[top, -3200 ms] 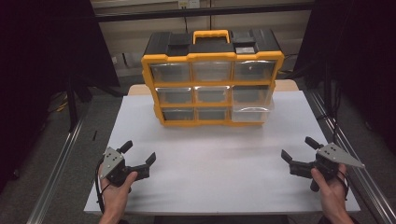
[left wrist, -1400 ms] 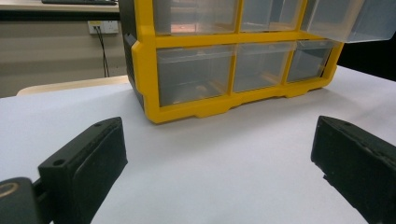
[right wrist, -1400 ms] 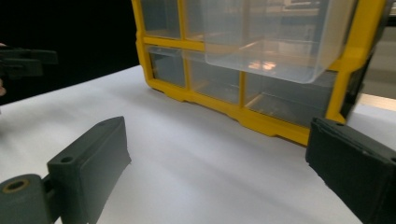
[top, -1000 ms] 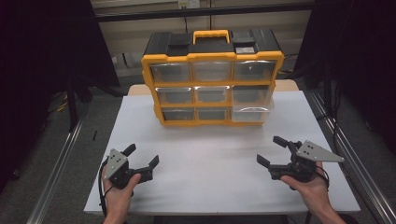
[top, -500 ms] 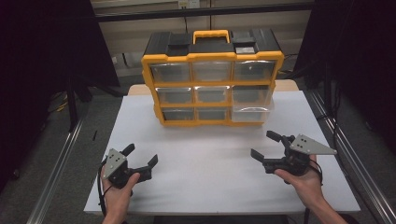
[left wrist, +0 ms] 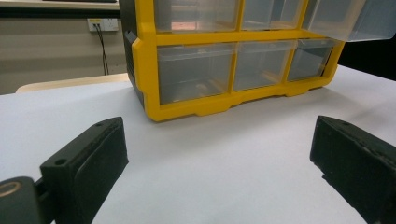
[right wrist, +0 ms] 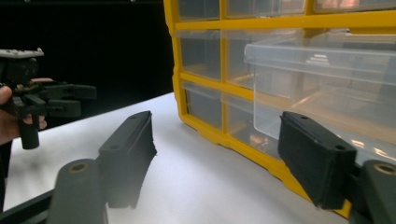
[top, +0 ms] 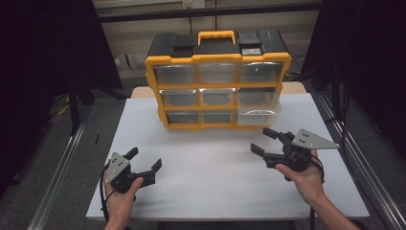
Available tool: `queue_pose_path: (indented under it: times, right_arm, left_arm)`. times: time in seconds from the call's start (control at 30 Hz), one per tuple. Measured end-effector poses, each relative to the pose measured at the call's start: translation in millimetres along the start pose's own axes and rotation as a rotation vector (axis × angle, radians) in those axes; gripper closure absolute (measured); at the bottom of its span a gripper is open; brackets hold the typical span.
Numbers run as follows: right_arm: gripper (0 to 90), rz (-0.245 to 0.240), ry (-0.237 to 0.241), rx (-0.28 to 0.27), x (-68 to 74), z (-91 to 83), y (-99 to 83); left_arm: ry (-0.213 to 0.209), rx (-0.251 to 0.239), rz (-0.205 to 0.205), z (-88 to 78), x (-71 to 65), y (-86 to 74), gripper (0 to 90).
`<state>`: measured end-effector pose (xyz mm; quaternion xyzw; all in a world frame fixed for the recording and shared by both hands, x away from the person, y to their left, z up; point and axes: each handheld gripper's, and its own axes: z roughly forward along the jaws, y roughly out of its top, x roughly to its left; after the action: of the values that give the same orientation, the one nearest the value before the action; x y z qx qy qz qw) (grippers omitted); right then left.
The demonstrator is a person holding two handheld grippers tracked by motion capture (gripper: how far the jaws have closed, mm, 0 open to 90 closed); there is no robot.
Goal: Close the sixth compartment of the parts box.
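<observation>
Jaws spread wide and empty on your left gripper (top: 143, 162), low over the white tabletop (top: 210, 163). Ahead stands the yellow drawer organizer (top: 218, 81), its bottom-right drawer (top: 258, 116) pulled out. Your right gripper (top: 267, 141), jaws also spread, hovers near that drawer.

We see two bare forearms and hands at the bottom of the high view, no sleeves. Each hand holds a black two-jaw gripper: the left gripper (top: 143, 162) lower left, the right gripper (top: 265, 141) lower right. Both carry a grey three-cornered plate dotted with small dark holes. Black cables trail from each. Close up, the jaws are blocky, with round screw holes.
</observation>
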<state>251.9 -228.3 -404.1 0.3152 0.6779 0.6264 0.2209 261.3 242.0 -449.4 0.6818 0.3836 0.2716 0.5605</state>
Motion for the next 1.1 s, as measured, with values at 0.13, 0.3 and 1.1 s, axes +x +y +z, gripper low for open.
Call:
queue_pose_path:
  times: [0.13,0.3,1.1]
  right_arm:
    - [33.1,0.009,0.007,0.012,-0.3,2.9,-4.6]
    - [45.2,0.003,0.039,0.015,-1.2,2.3,-4.3]
    - [90.0,0.007,0.062,0.042,-5.9,11.0,-3.7]
  left_arm:
    - [-0.005,0.002,0.003,-0.5,-0.4,-0.3,4.0]
    - [-0.005,0.001,0.000,0.2,-0.9,-0.2,4.0]
    - [0.001,0.002,0.013,-0.4,0.1,0.4,4.0]
